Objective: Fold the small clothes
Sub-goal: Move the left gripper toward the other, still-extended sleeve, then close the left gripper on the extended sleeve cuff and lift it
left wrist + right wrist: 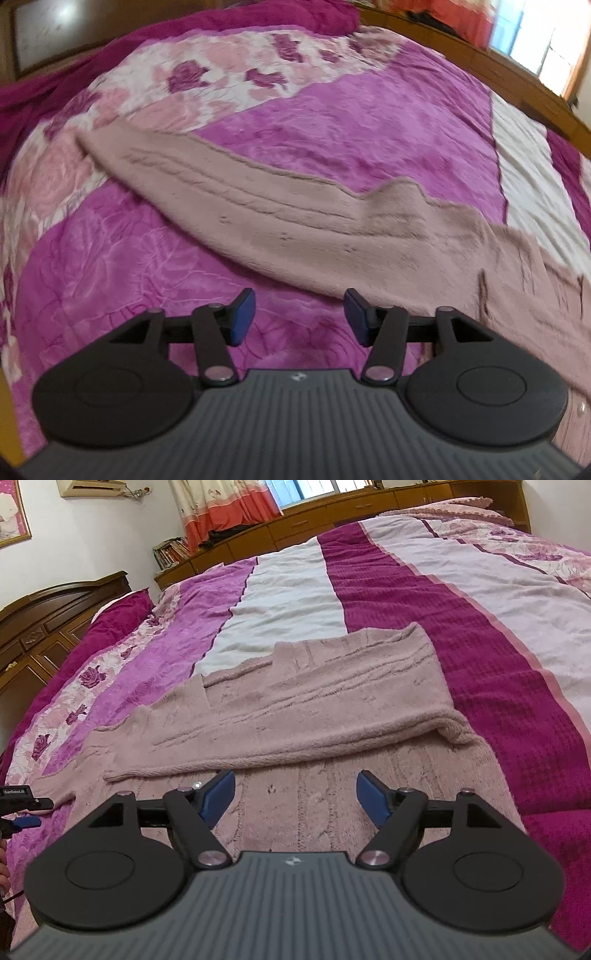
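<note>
1. We see no box, basket or bin in either view; the only thing bearing anything is the bed, whose magenta and floral bedspread point(388, 602) carries the pink knitted sweater point(295, 709).
2. The sweater lies flat on the bedspread, one sleeve folded across its body.
3. Our left gripper point(300, 317) hangs over bare bedspread just beside the sweater's edge, jaws apart with nothing between them.
4. Our right gripper point(297, 797) hovers above the sweater's cable-knit body, jaws spread wide and empty.
5. Only the right wrist view shows the curtain point(225, 509), the books point(171, 552) and the wooden headboard point(55, 605).
6. The left wrist view is blurred.
</note>
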Available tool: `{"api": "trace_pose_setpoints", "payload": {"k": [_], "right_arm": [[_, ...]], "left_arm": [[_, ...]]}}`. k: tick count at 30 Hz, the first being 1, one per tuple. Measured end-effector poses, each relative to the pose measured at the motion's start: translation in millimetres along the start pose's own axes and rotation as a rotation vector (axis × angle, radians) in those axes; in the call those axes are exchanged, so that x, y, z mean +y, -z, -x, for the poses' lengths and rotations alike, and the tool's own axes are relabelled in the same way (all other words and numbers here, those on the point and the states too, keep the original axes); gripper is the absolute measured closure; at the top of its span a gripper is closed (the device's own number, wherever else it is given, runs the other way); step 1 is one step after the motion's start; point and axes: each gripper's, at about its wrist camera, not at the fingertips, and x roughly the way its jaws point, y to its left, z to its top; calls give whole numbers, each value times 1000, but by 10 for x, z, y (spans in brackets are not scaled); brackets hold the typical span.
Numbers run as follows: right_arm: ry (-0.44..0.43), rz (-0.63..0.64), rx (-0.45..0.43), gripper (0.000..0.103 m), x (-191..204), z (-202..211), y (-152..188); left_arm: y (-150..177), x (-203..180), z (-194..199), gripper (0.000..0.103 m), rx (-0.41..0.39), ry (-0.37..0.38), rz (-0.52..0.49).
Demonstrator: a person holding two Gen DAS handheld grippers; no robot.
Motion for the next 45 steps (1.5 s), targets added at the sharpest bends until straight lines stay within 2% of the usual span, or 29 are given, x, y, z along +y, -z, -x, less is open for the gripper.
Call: {"api": "trace_pose_setpoints", "payload": {"k": [7, 11, 16, 24, 28, 30, 31, 33, 37, 45], "right_arm": [[35, -4, 13, 24, -28, -35, 32], [45, -11, 14, 24, -27, -52, 32], [61, -1, 19, 24, -9, -84, 47], [76, 9, 21, 24, 20, -131, 60], [98, 6, 20, 24, 6, -133, 76], [108, 4, 18, 24, -2, -131, 81], [112, 1, 16, 24, -4, -132, 82], [119, -5, 16, 24, -13, -135, 87], [120, -9, 17, 24, -17, -140, 90], [110, -20, 11, 24, -34, -130, 86]], "left_arm": [[-142, 328, -210, 47, -34, 23, 175], [-202, 516, -352, 47, -32, 74, 277], [-287, 625, -445, 47, -46, 118, 313], [-420, 698, -569, 47, -73, 131, 338], [-517, 791, -640, 47, -112, 168, 396], [-565, 834, -688, 49, -123, 169, 413], [-579, 860, -699, 54, -132, 178, 421], [-603, 903, -695, 93, -148, 186, 425], [-608, 1000, -525, 94, -216, 238, 430], [-610, 645, 157, 95, -395, 331, 283]]}}
